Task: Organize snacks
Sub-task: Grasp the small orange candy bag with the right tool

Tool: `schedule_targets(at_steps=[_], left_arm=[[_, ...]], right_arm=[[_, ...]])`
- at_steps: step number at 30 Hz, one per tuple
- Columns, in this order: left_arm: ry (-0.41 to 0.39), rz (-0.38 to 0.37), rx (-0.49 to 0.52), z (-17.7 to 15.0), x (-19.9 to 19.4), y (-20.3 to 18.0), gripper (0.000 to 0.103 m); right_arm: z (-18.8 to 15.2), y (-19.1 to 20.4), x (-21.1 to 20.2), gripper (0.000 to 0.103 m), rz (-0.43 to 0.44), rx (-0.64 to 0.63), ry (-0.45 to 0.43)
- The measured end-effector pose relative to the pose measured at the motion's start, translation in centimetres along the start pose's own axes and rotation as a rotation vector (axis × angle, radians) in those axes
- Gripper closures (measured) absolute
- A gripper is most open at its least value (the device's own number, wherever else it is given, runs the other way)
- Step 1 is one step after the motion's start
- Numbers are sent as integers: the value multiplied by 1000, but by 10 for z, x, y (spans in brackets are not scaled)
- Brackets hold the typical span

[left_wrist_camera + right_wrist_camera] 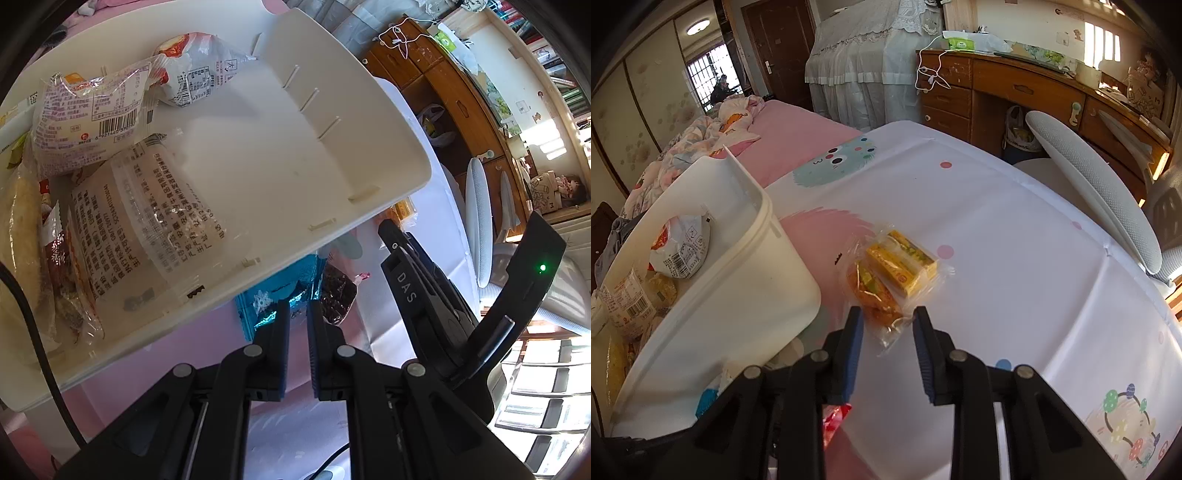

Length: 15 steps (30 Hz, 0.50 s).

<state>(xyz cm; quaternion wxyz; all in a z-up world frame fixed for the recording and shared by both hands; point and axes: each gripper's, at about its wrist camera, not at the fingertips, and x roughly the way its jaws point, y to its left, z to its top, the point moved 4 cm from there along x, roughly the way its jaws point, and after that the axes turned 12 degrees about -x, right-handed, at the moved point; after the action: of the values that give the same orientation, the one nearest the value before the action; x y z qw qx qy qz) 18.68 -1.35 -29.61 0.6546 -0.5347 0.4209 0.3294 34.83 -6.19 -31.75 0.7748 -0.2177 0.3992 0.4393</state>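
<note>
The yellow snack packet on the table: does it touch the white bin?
Apart. The right wrist view shows the yellow snack packet lying on the tablecloth, with a clear strip of pink cloth between it and the white bin.

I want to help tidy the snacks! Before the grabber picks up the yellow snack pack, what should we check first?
1. Right gripper lined up with the yellow snack pack: ok, the wrapper's near end lies between its fingers.
2. Pads pressing the wrapper: not ok, gaps show on both sides.
3. White bin has room: ok, bare floor shows beside the packets already inside.
4. Path to the bin free: ok, it stands right beside the pack.
5. Left gripper out of the way: ok, shut by the blue foil packet.
6. Left gripper holding something: cannot tell.
</note>
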Motion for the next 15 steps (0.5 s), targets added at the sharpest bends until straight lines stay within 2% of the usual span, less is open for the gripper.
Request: schedule_targets(at_steps=[2, 5, 15], left_arm=[[1, -2, 1, 0, -2, 0, 96], [2, -7, 5, -2, -6, 0, 96], [-2, -38, 32, -8, -30, -4, 97]], right_arm=[[0, 1, -2, 84, 0, -5, -2], [0, 3, -5, 87, -3, -15, 0], [-11, 4, -29, 91, -31, 13, 19]])
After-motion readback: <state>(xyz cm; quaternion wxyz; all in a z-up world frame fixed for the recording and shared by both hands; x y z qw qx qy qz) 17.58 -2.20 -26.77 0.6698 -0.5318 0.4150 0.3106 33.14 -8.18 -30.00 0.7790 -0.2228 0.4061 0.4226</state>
